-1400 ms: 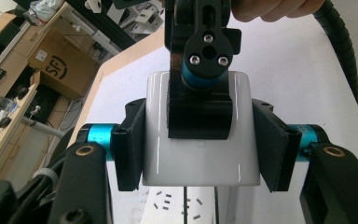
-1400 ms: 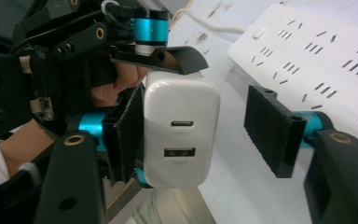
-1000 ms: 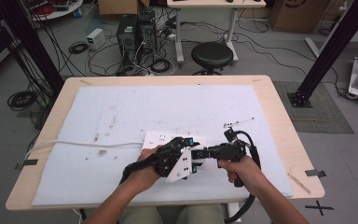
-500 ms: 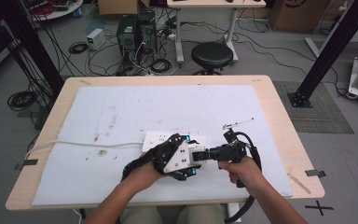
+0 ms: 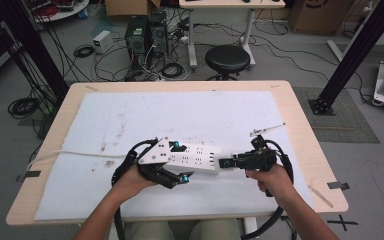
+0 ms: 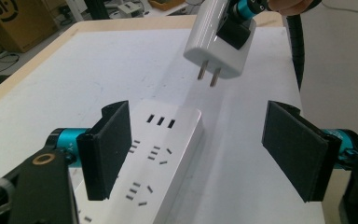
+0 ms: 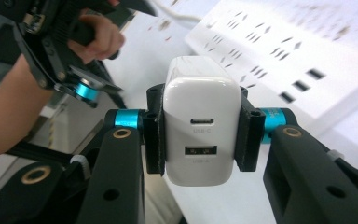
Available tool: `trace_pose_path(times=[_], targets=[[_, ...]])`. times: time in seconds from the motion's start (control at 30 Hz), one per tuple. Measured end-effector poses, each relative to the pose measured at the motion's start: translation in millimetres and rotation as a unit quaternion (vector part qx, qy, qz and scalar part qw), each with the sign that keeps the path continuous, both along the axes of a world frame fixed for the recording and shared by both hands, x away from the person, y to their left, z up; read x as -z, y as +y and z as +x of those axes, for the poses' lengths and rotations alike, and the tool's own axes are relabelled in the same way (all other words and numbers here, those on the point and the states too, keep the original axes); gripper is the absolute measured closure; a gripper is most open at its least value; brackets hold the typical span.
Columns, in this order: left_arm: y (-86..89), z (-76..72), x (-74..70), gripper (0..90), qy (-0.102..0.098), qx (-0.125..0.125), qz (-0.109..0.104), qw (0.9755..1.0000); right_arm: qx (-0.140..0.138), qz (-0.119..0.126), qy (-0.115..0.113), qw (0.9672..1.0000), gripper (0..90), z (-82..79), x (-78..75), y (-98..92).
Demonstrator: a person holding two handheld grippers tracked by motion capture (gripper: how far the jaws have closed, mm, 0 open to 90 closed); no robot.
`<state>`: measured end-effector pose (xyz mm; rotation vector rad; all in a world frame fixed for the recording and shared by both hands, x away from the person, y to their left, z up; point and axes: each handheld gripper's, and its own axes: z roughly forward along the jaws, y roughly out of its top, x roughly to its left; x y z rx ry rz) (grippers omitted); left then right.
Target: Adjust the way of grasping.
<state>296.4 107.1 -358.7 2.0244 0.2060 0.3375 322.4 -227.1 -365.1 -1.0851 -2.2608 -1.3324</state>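
A white power strip [image 5: 202, 159] lies on the white mat, its cable [image 5: 70, 154] trailing left. My left gripper [image 5: 182, 161] stands over the strip's left end. Its jaws have just been opening and are open, straddling the power strip [image 6: 168, 135] without pressing it. My right gripper [image 5: 226, 162] sits just off the strip's right end, shut on a white two-prong charger [image 7: 201, 119]. In the left gripper view the charger [image 6: 216, 42] hangs above the strip's far end, prongs pointing down. The power strip [image 7: 279, 51] lies beyond the charger in the right gripper view.
The white mat [image 5: 180, 115] covers most of the wooden table [image 5: 305, 125]. A thin rod [image 5: 267, 130] lies on the mat at the right. A black stool [image 5: 227, 57] and computer cases [image 5: 145, 35] stand on the floor beyond the far edge.
My left gripper has slid left along the strip, away from the right gripper, and its jaws have opened. More of the strip now shows. The right gripper and charger have stayed put.
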Motion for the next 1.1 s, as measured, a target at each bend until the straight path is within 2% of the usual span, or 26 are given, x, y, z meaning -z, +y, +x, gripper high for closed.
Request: trace_pose_path(times=[0.13, 0.23, 0.3, 0.37, 0.5, 0.6, 0.77, 0.9, 0.97, 1.1], targets=[[16.5, 0.7, -2.7, 24.1, 0.007, -0.011, -0.017, 0.9998, 0.010, -0.029, -0.030, 0.9991, 63.6, -0.8, -8.2, -7.1], [26.9, 1.5, -3.1, 24.1, 0.008, -0.020, -0.021, 0.9996, 0.015, -0.055, -0.052, 0.9970, 63.5, -1.7, -15.3, -12.8], [32.5, 1.9, -2.0, 24.1, 0.016, -0.022, -0.034, 0.9991, 0.019, -0.073, -0.066, 0.9949, 63.6, -2.9, -20.4, -16.7], [38.6, 2.6, -0.4, 24.1, 0.025, -0.020, -0.049, 0.9983, 0.019, -0.098, -0.097, 0.9903, 63.5, -3.8, -25.1, -20.5], [49.4, 3.2, 2.5, 24.1, 0.031, -0.039, -0.063, 0.9968, 0.018, -0.134, -0.126, 0.9829, 63.5, -5.7, -33.4, -27.3], [56.3, 3.0, 4.4, 24.0, 0.033, -0.053, -0.070, 0.9956, 0.016, -0.152, -0.130, 0.9797, 63.5, -4.2, -36.4, -32.0], [64.9, 2.3, 6.4, 23.6, 0.023, -0.080, -0.077, 0.9936, 0.004, -0.175, -0.130, 0.9760, 63.5, 1.2, -37.0, -39.7], [71.1, 0.4, 8.3, 23.7, 0.015, -0.088, -0.090, 0.9919, 0.003, -0.186, -0.126, 0.9744, 63.5, 3.4, -35.4, -43.5], [73.6, -0.8, 8.6, 23.6, 0.010, -0.096, -0.089, 0.9913, 0.001, -0.187, -0.127, 0.9741, 63.5, 4.8, -34.1, -44.7], [78.8, -2.9, 8.1, 23.6, 0.012, -0.104, -0.098, 0.9896, -0.001, -0.189, -0.127, 0.9738, 63.5, 7.4, -34.1, -46.3]])
